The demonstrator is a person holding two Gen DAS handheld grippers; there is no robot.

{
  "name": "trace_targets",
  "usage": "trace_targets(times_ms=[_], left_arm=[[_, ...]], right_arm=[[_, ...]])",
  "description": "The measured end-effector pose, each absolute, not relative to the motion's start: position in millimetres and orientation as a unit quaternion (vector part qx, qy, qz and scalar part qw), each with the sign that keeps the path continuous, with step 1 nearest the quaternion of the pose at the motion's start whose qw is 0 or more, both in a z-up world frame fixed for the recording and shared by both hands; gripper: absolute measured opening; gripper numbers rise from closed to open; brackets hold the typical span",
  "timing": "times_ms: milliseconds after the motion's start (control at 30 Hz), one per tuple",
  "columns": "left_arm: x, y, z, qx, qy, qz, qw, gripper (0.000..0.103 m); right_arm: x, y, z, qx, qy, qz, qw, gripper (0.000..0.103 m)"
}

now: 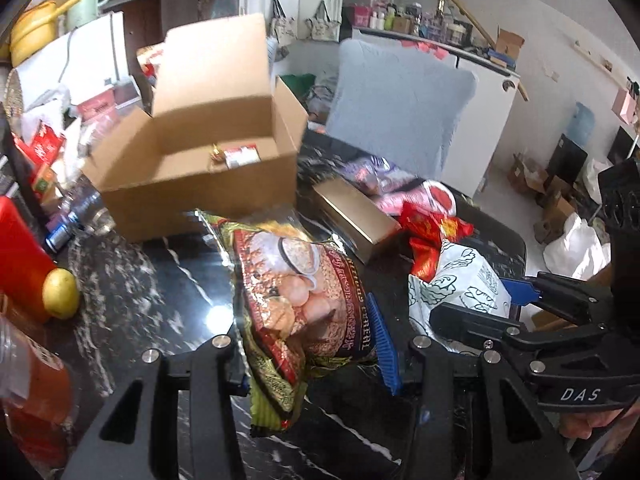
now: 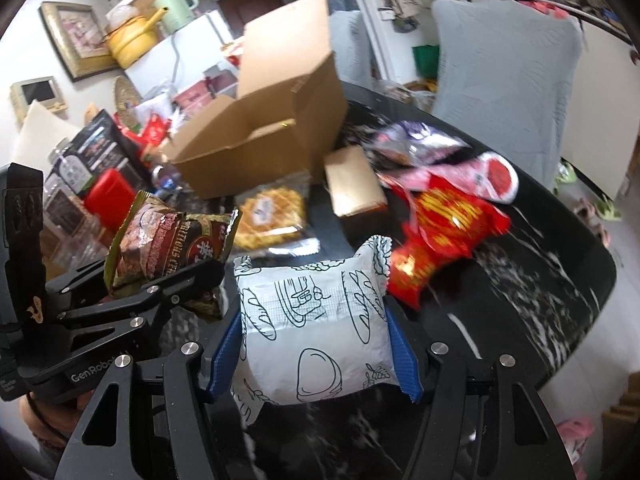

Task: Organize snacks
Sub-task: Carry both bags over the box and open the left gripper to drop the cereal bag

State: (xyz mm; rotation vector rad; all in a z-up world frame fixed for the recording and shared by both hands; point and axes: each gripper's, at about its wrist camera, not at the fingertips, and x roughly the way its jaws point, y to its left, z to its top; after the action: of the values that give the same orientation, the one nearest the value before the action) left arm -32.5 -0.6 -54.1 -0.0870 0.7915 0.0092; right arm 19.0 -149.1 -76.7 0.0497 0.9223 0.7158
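Blurred cardboard box (image 1: 192, 184), contents unclear.

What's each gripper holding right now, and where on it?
Left gripper clamps the brown cereal packet across its lower half. Right gripper grips the white bread-print packet by its two side edges.

A lemon (image 1: 61, 293) lies on the black marble table (image 1: 132, 276) against a red container (image 1: 20, 256). A grey-covered chair (image 2: 504, 68) stands at the far edge. On the white fridge (image 1: 86, 54) sit a yellow pot (image 2: 130, 42) and a green kettle (image 2: 176, 4); a framed picture (image 2: 70, 38) hangs nearby.
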Motion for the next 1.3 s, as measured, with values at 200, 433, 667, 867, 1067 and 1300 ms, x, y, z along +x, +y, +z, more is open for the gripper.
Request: trace_targets(times_ms=[200,433,667,867,1067,1300], left_arm=[[-29,13,-33,-0.034,0.359,0.019,0.932,0.046],[-16,26,-9,-0.024,0.331,0.026,0.943,0.046],[4,40,9,-0.020,0.313,0.041,0.949,0.046],[25,56,23,-0.022,0.294,0.054,0.954,0.046],[50,80,35,-0.015,0.276,0.081,0.958,0.046],[80,113,40,-0.020,0.264,0.103,0.959,0.046]], right_arm=[[26,-131,-55,0.010,0.411,0.360,0.837,0.065],[41,-113,-31,0.006,0.389,0.381,0.839,0.065],[66,-95,-7,-0.002,0.361,0.387,0.848,0.065],[87,-77,7,-0.011,0.339,0.397,0.853,0.065],[114,-48,17,-0.010,0.327,0.407,0.853,0.065],[142,-19,23,-0.013,0.311,0.412,0.856,0.065]])
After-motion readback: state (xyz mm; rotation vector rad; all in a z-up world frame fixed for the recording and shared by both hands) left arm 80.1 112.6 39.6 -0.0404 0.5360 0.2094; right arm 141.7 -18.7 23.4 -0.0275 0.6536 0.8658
